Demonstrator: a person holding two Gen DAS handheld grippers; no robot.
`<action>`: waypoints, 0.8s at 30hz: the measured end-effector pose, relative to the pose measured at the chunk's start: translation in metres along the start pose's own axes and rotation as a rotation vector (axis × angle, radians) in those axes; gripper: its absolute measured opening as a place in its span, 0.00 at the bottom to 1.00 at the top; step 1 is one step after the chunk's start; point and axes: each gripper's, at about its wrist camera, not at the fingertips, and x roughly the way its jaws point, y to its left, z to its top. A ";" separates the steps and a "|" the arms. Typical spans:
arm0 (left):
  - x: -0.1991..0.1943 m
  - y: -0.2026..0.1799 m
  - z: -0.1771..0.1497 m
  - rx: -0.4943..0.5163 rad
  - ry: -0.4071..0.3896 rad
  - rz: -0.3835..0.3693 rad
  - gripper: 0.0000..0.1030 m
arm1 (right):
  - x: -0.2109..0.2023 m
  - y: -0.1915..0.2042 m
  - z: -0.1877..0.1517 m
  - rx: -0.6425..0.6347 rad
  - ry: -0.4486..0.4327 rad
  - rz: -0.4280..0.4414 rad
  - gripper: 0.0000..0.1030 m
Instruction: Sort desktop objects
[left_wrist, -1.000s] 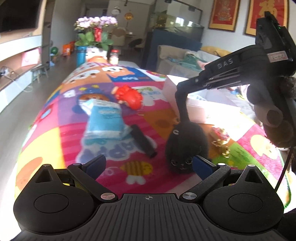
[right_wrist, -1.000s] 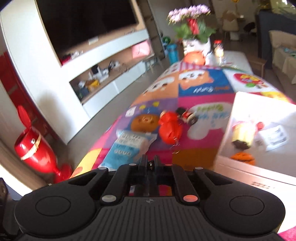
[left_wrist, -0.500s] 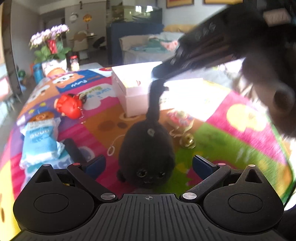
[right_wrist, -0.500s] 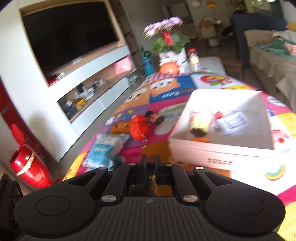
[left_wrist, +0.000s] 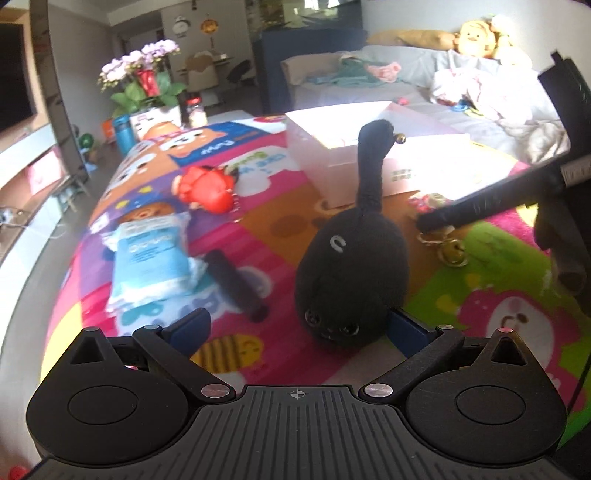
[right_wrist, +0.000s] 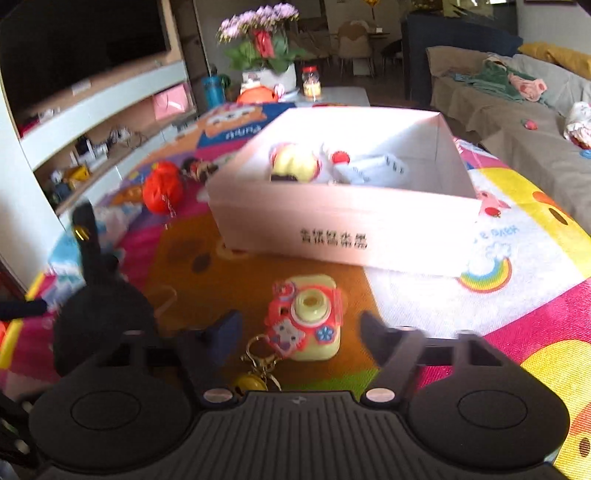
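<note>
We see the toy camera (right_wrist: 308, 317), yellow with a red and pink face and a key ring and small brass bell (right_wrist: 248, 382) on its near side, lying on the brown patch of the colourful mat (right_wrist: 517, 295) that covers the bench, just in front of the pale cardboard box (right_wrist: 347, 225). Our right hand-held gripper (right_wrist: 299, 332) is released: its jaws have just been opening and now stand apart on either side of the toy camera, with neither pad pressing on it. Inside the box lie a yellow and pink toy (right_wrist: 295, 162), a small red thing, and a white packet (right_wrist: 373, 168). To the left of the toy camera sits the black plush toy (left_wrist: 352, 273), round-bodied with a tall thin neck sticking up. Our left hand-held gripper (left_wrist: 299, 325) is also released, its blue pads set wide; the plush toy lies between them, close to the right pad, though we cannot tell whether it touches. Beyond the plush toy on the mat are a dark stick-shaped thing (left_wrist: 236, 284), a light blue packet (left_wrist: 151, 258) and a red toy (left_wrist: 207, 186), all clear of the box. In the left view the right hand-held gripper's dark finger (left_wrist: 476, 206) reaches in from the right above the bell. At the far end of the bench stand a pot of pink flowers (right_wrist: 262, 48) and a blue bottle (left_wrist: 122, 129); a sofa (right_wrist: 517, 122) strewn with clothes runs along the right.
</note>
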 end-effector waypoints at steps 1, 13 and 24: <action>-0.001 0.001 0.000 -0.005 0.004 -0.001 1.00 | -0.002 0.002 -0.001 -0.016 -0.003 0.001 0.44; 0.024 -0.028 0.014 -0.036 -0.028 -0.100 1.00 | -0.056 -0.004 -0.046 -0.088 0.028 0.023 0.44; 0.025 -0.043 0.013 0.003 -0.016 -0.036 0.76 | -0.084 -0.007 -0.052 -0.069 0.003 -0.016 0.43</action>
